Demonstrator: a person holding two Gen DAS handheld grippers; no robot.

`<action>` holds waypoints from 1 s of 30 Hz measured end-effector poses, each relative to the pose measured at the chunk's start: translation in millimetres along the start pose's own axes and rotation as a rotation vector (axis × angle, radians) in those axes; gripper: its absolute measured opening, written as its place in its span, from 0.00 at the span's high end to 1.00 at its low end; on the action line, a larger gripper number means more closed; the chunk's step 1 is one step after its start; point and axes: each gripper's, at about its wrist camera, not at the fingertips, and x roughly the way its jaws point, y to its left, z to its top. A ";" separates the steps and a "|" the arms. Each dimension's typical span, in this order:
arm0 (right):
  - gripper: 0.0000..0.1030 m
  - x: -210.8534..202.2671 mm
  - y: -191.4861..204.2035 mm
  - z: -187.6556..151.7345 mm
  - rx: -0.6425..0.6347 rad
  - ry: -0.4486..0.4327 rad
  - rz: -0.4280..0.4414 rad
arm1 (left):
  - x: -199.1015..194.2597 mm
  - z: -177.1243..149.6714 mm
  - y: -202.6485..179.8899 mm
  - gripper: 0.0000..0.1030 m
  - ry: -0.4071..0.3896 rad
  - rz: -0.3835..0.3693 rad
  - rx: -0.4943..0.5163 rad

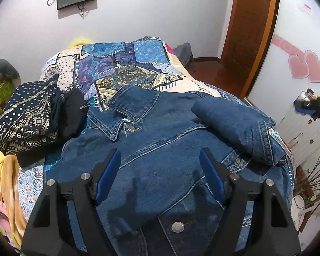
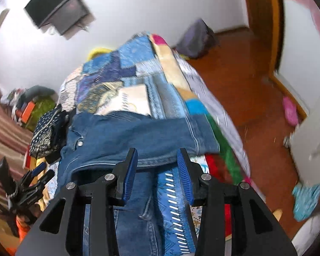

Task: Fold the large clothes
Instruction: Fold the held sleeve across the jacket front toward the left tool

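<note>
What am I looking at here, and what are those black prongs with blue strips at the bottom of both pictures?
Those are no robot's: a person holds a two-finger gripper in each hand, with a wide-angle camera on each looking out along the fingers. One picture comes from the left gripper, the other from the right gripper; the right one's picture is blurred. On the patchwork bedspread lies a denim jacket, one sleeve already folded across its front. Beside it sits a pile of folded dark patterned clothes. Neither gripper holds anything: the left's fingers stand wide above the jacket, the right's are apart near the jacket's edge.
</note>
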 end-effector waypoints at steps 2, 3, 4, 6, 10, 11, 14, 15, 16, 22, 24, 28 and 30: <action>0.66 12.9 -10.8 -2.0 0.058 0.031 0.022 | 1.1 -0.2 0.6 0.27 0.003 0.002 -0.004; 0.66 20.9 -17.2 -3.5 0.108 0.049 0.034 | 2.0 -0.3 0.9 0.27 0.006 0.005 -0.005; 0.66 28.4 -23.6 -5.1 0.152 0.065 0.057 | 2.9 -0.6 1.5 0.27 0.009 0.008 -0.005; 0.66 44.3 -33.2 -8.0 0.249 0.096 0.120 | 5.0 -0.5 2.8 0.27 0.016 0.016 -0.005; 0.66 60.2 -41.1 -9.9 0.334 0.105 0.169 | 7.6 -0.5 4.2 0.27 0.024 0.023 -0.009; 0.66 64.1 -40.5 -9.5 0.334 0.110 0.163 | 8.8 -0.2 4.9 0.27 0.026 0.024 -0.011; 0.66 81.0 -38.6 -12.3 0.342 0.161 0.162 | 11.2 -0.2 6.1 0.27 0.031 0.022 -0.016; 0.66 87.8 -38.3 -14.9 0.355 0.178 0.157 | 12.3 -0.3 6.4 0.27 0.033 0.022 -0.017; 0.66 91.2 -41.2 -15.0 0.361 0.183 0.162 | 13.0 -0.5 6.5 0.27 0.035 0.022 -0.018; 0.66 93.3 -50.6 -14.3 0.414 0.131 0.187 | 16.4 -1.2 8.1 0.27 0.042 0.016 -0.023; 0.70 92.0 -48.3 -12.0 0.393 0.099 0.170 | 15.5 -1.2 8.2 0.27 0.037 0.021 -0.019; 0.88 76.4 -27.8 -4.2 0.275 0.017 0.109 | 8.1 -0.9 9.8 0.27 0.016 0.028 -0.009; 0.89 65.5 -13.5 3.7 0.214 -0.027 0.103 | 3.2 -0.5 12.8 0.27 0.005 0.027 -0.008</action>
